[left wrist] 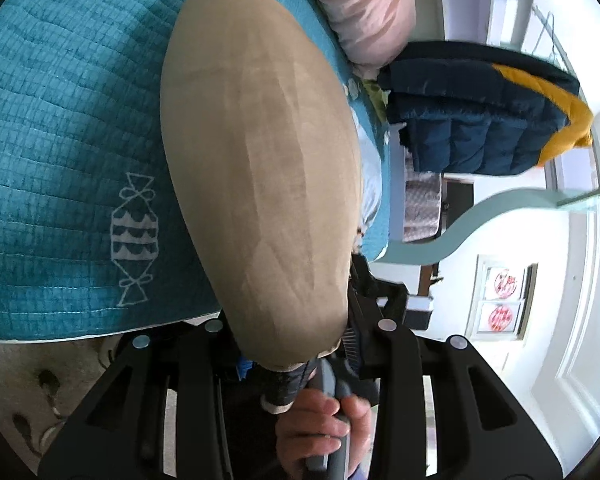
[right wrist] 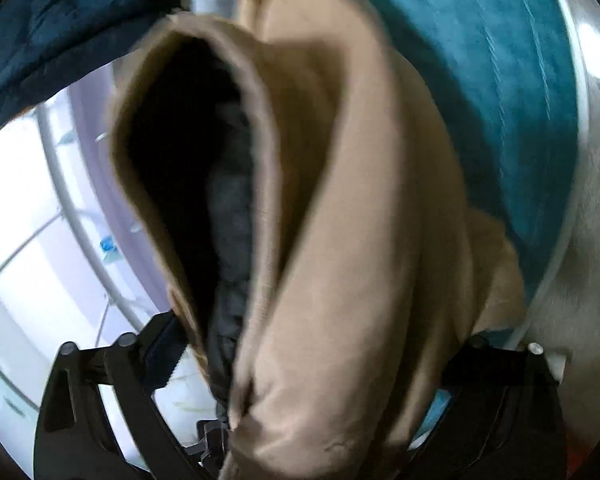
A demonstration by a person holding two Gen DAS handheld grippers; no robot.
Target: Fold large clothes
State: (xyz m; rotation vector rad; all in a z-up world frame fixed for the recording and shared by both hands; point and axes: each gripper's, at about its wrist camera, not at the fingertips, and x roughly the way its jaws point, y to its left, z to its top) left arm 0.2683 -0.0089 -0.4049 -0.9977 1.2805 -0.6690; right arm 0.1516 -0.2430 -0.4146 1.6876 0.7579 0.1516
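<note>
Left gripper (left wrist: 296, 344): matte black plastic fingers, slotted cut-outs along each, round silver screw heads at knuckles. Behind it, bare hand (left wrist: 320, 432) on grey handle (left wrist: 332, 404). Ribbed blue pad on black block just right of claw. Right gripper (right wrist: 300, 364): same black slotted fingers, dark bolt heads at left, pale stud at right, toothed blue strip inside left finger.

A bed covered by a teal quilted bedspread (left wrist: 60, 120) printed with white candy shapes. A pink pillow (left wrist: 364, 8) lies at its edge. White walls, a white panelled door (left wrist: 572, 340), bright daylight, cream floor (left wrist: 16, 384).
</note>
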